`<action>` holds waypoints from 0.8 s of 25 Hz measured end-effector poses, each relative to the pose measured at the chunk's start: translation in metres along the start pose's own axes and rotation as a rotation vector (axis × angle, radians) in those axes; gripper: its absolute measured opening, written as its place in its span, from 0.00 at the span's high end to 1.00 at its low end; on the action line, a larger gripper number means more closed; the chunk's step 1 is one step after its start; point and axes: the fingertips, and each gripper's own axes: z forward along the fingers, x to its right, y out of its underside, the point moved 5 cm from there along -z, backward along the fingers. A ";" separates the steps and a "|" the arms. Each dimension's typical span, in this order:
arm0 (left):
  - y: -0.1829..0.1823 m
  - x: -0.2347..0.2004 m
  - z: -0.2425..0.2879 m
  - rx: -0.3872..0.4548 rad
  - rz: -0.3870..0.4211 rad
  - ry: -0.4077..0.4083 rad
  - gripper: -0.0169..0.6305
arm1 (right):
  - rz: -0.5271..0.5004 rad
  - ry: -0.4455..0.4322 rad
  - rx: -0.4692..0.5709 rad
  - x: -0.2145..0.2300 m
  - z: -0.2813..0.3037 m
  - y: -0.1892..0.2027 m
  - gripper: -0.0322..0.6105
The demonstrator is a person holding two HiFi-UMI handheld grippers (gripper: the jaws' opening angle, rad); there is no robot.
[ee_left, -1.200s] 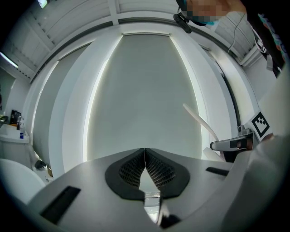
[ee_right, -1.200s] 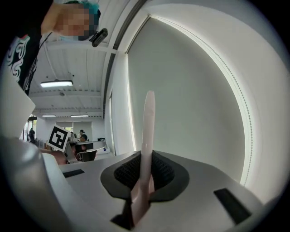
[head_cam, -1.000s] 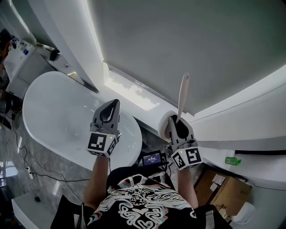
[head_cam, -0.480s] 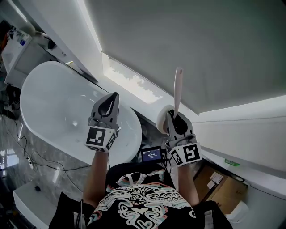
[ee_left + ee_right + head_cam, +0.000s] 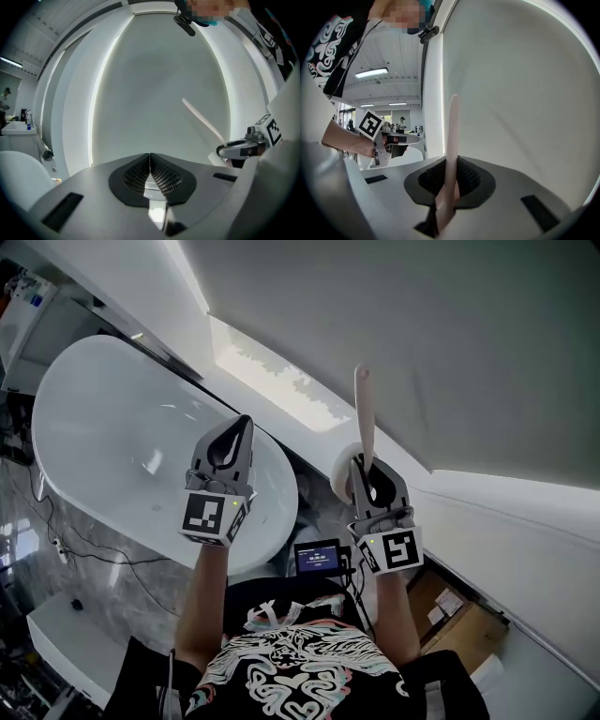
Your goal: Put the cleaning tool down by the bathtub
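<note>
Both raised: right claw [image 5: 368, 486] clamps upright cleaning tool [image 5: 363, 413], left claw [image 5: 239, 429] closed on nothing

The cleaning tool's [image 5: 364, 413] lower end is hidden inside the right gripper [image 5: 366, 474], right of the bathtub [image 5: 103, 418]. The left gripper [image 5: 240, 427] covers part of the bathtub's rim, and the screen [image 5: 317, 558] beside its near end is unreadably small

Left hand-held gripper [image 5: 150, 158] closed, cleaning tool [image 5: 202, 123] beyond
</note>
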 end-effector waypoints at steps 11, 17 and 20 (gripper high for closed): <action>0.063 -0.018 0.027 -0.044 -0.003 -0.067 0.95 | -0.016 -0.074 -0.104 0.010 0.051 0.059 0.86; 0.094 -0.022 0.048 -0.023 -0.053 -0.112 0.95 | -0.013 -0.121 -0.115 0.021 0.070 0.096 0.86; 0.116 -0.024 0.055 -0.037 -0.080 -0.135 0.95 | -0.030 -0.140 -0.137 0.024 0.081 0.120 0.86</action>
